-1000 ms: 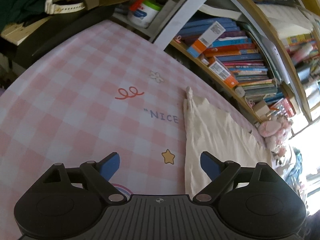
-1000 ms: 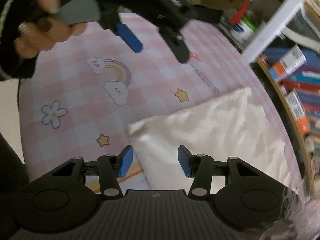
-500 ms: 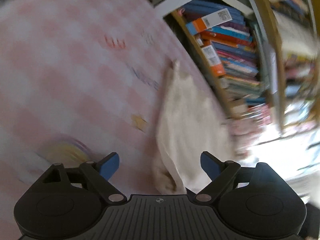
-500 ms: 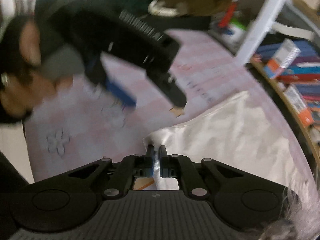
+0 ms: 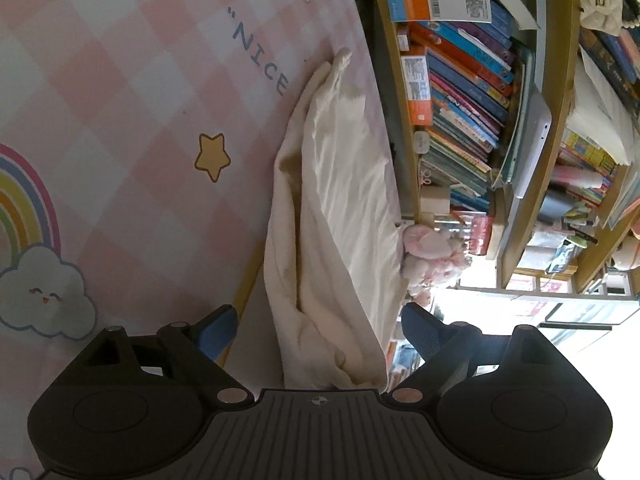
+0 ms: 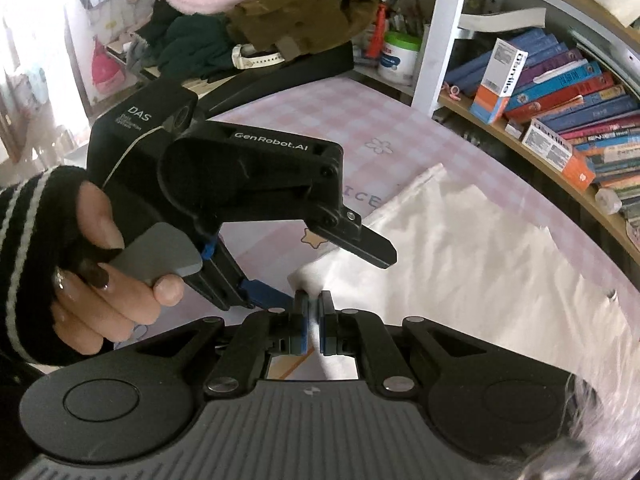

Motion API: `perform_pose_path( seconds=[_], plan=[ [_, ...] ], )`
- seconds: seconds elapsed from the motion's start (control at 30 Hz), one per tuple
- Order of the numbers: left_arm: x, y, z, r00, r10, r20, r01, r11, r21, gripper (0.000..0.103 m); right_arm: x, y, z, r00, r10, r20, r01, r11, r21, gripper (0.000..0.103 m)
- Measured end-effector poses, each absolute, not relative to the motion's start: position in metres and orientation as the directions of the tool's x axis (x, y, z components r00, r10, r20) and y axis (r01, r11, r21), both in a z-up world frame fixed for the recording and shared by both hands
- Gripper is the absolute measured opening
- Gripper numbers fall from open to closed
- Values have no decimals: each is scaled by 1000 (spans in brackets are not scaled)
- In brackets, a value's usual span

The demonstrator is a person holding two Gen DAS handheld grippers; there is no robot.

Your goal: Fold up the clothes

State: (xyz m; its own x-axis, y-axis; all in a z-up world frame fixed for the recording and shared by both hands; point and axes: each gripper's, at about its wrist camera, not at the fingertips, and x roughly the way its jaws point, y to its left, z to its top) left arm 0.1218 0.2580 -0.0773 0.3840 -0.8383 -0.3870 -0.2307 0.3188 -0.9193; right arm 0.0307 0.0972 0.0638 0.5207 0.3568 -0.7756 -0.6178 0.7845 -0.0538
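A cream-white garment (image 5: 340, 184) lies on the pink checked tablecloth (image 5: 120, 92) beside the bookshelf. In the right wrist view the garment (image 6: 460, 264) spreads to the right. My right gripper (image 6: 314, 308) is shut on the garment's near-left corner. My left gripper (image 5: 320, 320) is open, its blue pads on either side of the garment's bunched near edge. It also shows in the right wrist view (image 6: 320, 264), held by a hand just left of the right gripper, its fingers open over the same corner.
A bookshelf (image 5: 460, 92) full of books runs along the table's far edge. A pink plush toy (image 5: 428, 252) sits by the shelf. A white post (image 6: 444, 32), a tub with pens (image 6: 400, 56) and piled clothes (image 6: 300, 12) stand at the table's far end.
My right gripper closed on the garment's corner. My left gripper swung over from the bare cloth to the same corner, staying open.
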Motion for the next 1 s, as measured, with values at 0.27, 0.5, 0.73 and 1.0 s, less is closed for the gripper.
perform_pose_path(
  seconds=[0.27, 0.5, 0.73, 1.0],
  plan=[
    [124, 257, -77, 389, -834, -391, -223, 327, -918, 89, 27, 92, 65, 527, 333, -782, -595, 801, -59, 28],
    [122, 258, -78, 385, -835, -393, -218, 332, -918, 89, 32, 81, 66, 532, 313, -787, -557, 829, -47, 38],
    [122, 257, -77, 374, -835, -403, -197, 353, -915, 89, 43, 52, 65, 546, 260, -796, -455, 890, -20, 53],
    [122, 257, -77, 367, -839, -402, -188, 357, -915, 89, 56, 22, 66, 581, 171, -796, -297, 955, -12, 75]
  ],
)
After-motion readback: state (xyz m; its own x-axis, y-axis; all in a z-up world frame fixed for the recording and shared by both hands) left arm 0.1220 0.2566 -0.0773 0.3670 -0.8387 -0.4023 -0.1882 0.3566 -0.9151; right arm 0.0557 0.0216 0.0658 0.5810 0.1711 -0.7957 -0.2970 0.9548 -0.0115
